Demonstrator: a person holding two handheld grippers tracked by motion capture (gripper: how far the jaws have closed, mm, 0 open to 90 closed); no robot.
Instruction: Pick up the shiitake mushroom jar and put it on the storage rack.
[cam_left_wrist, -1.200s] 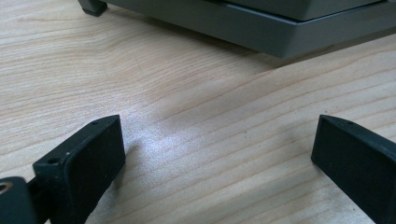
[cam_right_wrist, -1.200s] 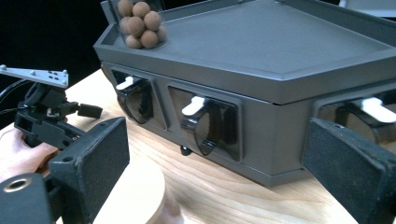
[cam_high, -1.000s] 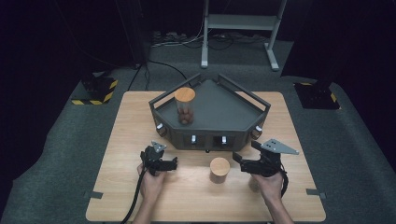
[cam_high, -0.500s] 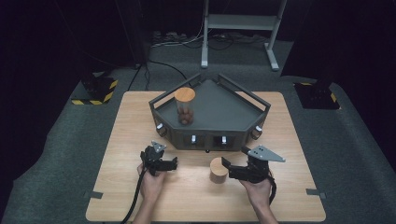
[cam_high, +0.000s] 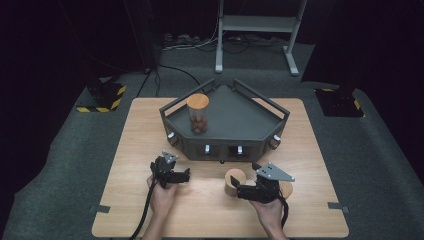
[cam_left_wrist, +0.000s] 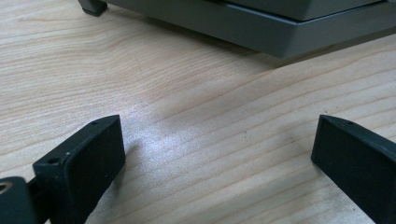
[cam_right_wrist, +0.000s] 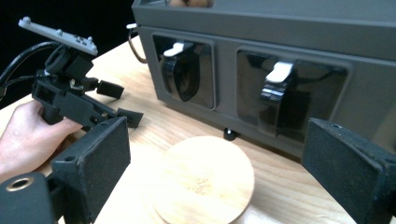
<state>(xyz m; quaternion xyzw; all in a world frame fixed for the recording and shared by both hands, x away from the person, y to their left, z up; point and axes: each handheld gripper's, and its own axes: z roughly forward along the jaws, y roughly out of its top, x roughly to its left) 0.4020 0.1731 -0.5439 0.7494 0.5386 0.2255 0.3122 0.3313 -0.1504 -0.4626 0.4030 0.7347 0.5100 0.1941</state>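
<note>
On the high view, my left gripper (cam_high: 186, 173) sits at the near left of the wood table (cam_high: 135, 145), held in a hand (cam_high: 162, 195). Its jaws are spread wide w/ nothing between them. In the left gripper view I see just bare wood between the two black jaws, and the low edge of the grey tray (cam_left_wrist: 261, 28) far ahead.

Far from me, in the middle of the table, stands the grey tray (cam_high: 235, 112) w/ its rails. A clear jar (cam_high: 198, 114) w/ a wood lid stands upright in the tray's left part. Brown round things lie in the jar's bottom; they're too small for me to tell what they are.

On the near side, right of the middle, a wood lid (cam_high: 234, 179) sits on top of smth short on the table, just in front of the tray. My right gripper (cam_high: 239, 191) comes at it from the right, in the other hand (cam_high: 270, 212). In the right gripper view the round wood lid (cam_right_wrist: 203, 179) lies between the two black jaws, w/ space on both sides, so the jaws are spread and not touching it. Behind it is the tray's front wall (cam_right_wrist: 261, 28) w/ two dark windows, and the left gripper (cam_right_wrist: 119, 102) shows farther off at the picture's left.
</note>
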